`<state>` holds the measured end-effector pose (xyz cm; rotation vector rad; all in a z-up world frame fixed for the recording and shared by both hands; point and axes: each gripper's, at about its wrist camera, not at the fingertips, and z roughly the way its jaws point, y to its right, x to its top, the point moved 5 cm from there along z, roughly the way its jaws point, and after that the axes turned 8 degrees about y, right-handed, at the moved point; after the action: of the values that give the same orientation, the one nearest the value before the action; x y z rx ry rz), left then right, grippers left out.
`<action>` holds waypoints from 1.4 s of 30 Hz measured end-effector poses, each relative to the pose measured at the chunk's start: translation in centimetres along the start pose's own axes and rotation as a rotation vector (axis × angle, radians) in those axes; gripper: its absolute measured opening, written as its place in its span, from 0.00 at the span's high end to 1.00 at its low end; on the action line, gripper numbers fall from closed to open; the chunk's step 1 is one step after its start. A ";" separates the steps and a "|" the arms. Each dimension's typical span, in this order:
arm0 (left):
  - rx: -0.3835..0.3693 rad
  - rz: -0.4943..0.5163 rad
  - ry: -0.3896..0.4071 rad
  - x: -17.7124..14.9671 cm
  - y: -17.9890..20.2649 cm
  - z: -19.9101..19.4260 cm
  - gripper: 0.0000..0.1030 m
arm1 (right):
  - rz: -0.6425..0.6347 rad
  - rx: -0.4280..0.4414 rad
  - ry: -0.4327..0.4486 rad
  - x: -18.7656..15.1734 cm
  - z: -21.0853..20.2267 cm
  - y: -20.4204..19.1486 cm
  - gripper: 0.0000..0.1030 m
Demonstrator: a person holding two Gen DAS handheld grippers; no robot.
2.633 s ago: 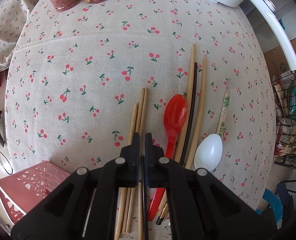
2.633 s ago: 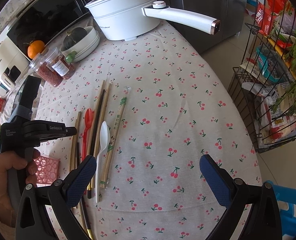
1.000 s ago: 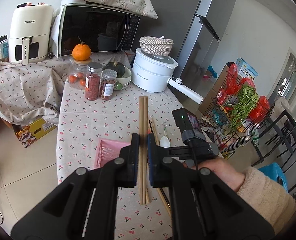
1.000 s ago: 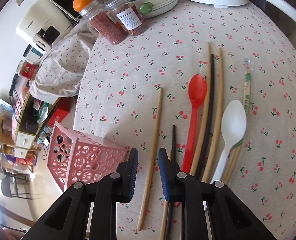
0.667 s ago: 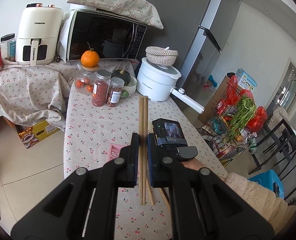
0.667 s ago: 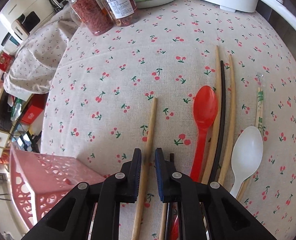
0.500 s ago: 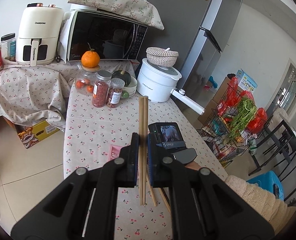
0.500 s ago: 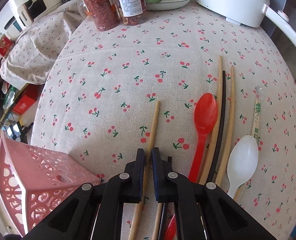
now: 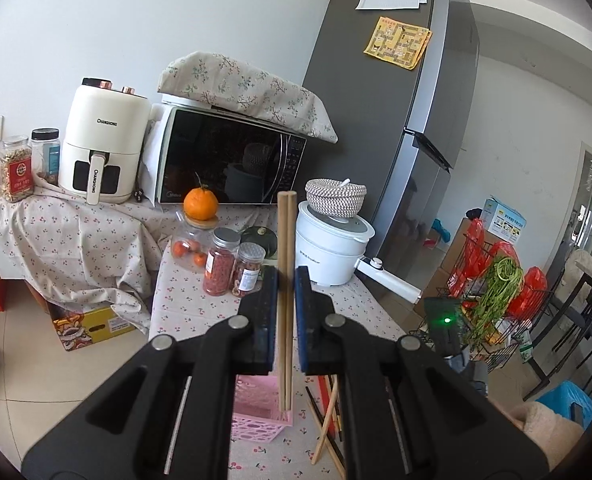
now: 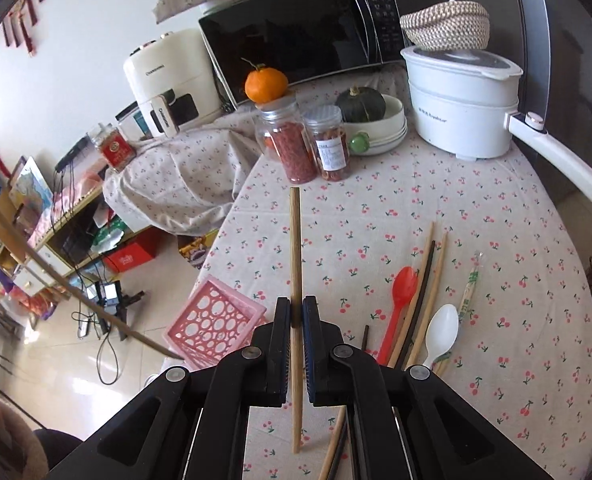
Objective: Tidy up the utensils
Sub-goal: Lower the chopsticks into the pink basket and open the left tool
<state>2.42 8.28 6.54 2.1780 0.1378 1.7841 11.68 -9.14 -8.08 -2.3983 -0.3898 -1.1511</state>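
Two wooden chopsticks [image 9: 285, 280] stand side by side between the pads of the left gripper [image 9: 286, 280], which is clamped on them; their lower ends hang just over the open top of the pink perforated basket [image 9: 258, 420] on the table below, though whether they touch it cannot be told. The right gripper [image 10: 295, 312] is likewise closed, its jaws having just drawn together onto a single wooden chopstick [image 10: 295, 264] that runs up between the pads and clear of the cloth. From the right wrist view the pink basket [image 10: 212, 320] sits at the near left edge of the cherry-print tablecloth [image 10: 496, 248], just left of the jaws. To the right of the jaws the remaining utensils lie in a loose row on the cloth: a red spoon [image 10: 400, 300], a pair of wooden chopsticks with a dark one [image 10: 420, 296] between them, a white spoon [image 10: 440, 330], and a paper-wrapped pair of chopsticks [image 10: 470, 284] farthest right. A further few chopstick ends [image 10: 336, 436] show below the right gripper's body. Farther back stand two jars [image 10: 312, 148] of dried red goods, an orange [image 10: 266, 84] on a jar lid, a green squash [image 10: 360, 104] in a white bowl, a white pot [image 10: 464, 96] with a long handle, and a microwave [image 10: 304, 24].
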 end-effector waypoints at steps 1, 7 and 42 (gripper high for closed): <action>0.009 0.013 -0.001 -0.2 0.0 0.4 0.91 | -0.007 0.004 0.018 0.2 -0.8 -0.3 0.94; 0.082 0.016 -0.081 -2.5 -1.4 4.2 0.91 | -0.030 0.020 0.113 1.8 -4.4 -1.3 0.94; 0.173 -0.122 -0.357 -7.6 -5.6 6.7 0.28 | 0.065 0.183 0.183 4.2 -3.2 -3.3 0.94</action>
<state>7.98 10.29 -3.43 2.5104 0.3430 1.3370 10.73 -7.70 -2.08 -2.1140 -0.3392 -1.2373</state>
